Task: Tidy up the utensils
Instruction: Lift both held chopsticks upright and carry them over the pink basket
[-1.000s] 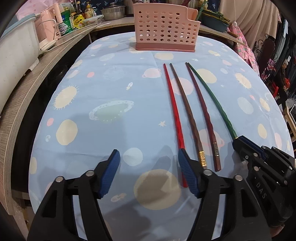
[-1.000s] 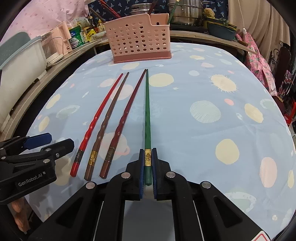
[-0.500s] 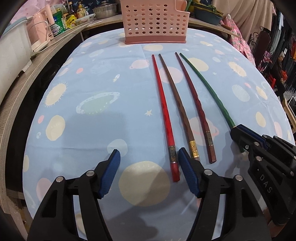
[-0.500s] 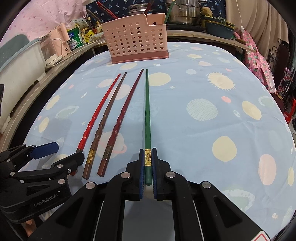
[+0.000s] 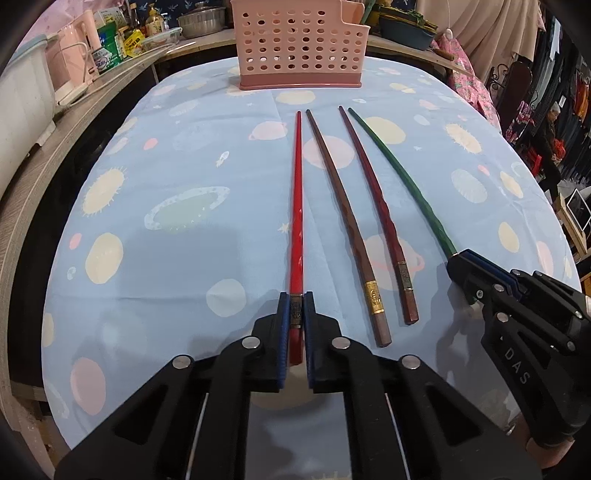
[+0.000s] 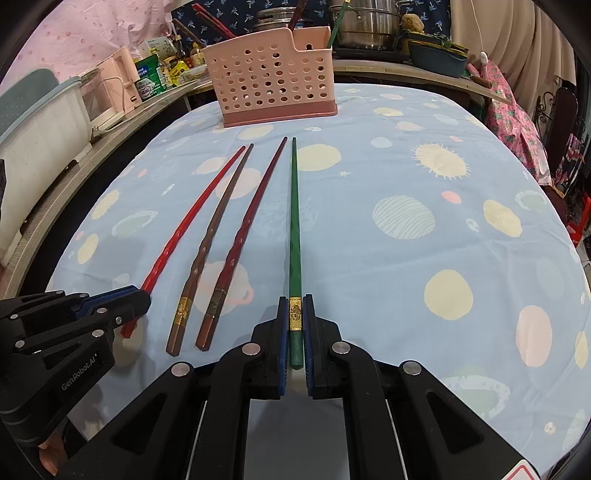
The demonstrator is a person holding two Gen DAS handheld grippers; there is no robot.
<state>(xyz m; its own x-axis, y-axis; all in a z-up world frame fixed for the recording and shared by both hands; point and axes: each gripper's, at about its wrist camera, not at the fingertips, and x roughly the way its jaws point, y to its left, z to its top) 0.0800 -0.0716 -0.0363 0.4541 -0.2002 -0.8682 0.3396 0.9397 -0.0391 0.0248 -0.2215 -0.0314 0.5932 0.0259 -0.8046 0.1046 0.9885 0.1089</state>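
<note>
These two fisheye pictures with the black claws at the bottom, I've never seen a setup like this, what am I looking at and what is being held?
Those claws are hand-held grippers, one per hand, each carrying its own camera that looks along its fingers. The left gripper is shut on the red chopstick. The right gripper is shut on the green chopstick. Between them, the brown chopstick and the dark red chopstick lie loose on the blue planet-print tablecloth. A pink perforated basket stands at the far end.

We've got a bench under a light blue planet-print cloth (image 5: 177,177), a wooden shelf (image 5: 66,136) crowded with bottles down the left, steel pots (image 6: 364,24) behind, and clothes hanging (image 5: 576,96) far right.
</note>
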